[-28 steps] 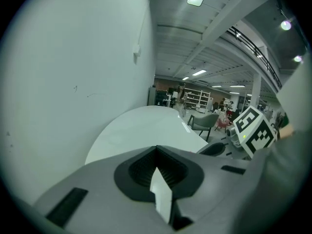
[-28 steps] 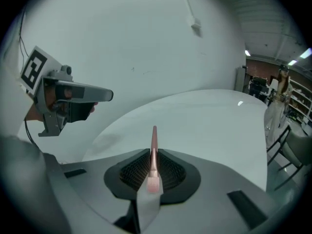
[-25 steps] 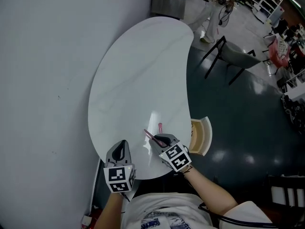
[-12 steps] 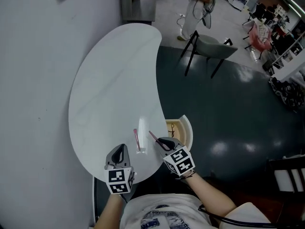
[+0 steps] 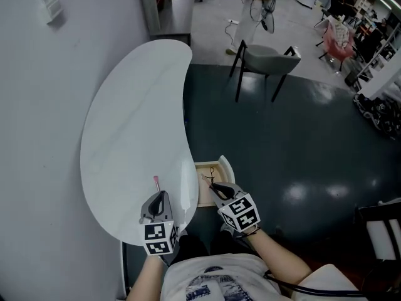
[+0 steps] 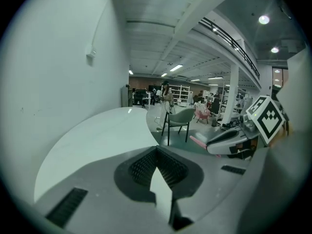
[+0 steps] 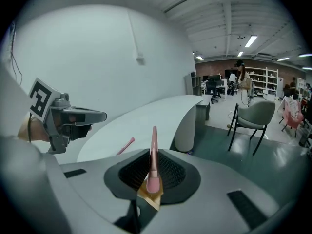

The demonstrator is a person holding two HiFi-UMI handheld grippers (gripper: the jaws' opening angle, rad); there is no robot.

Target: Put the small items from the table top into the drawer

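White curved surface (image 5: 125,124) runs along the wall (image 5: 37,105), dark floor (image 5: 301,143) to its right and a grey chair (image 5: 266,58) at the far end. On the surface's near right edge a drawer (image 5: 202,196) stands pulled out, its wooden inside showing.

Right gripper (image 5: 214,187) hangs over that drawer, its fingers (image 7: 131,172) clamped on a thin pink stick (image 7: 154,140). The stick runs straight up the middle between the two ribbed pads. Its thicker end sits low in the gap with the drawer's wood showing under it, and its narrow tip pokes out past the fingertips.

Left gripper (image 5: 161,196) hovers over the near end of the surface. Its fingers (image 6: 141,167) are drawn together at the tips with nothing between them.

A second pink stick (image 5: 156,182) lies flat on the surface just beyond the left gripper's tips, apart from them.
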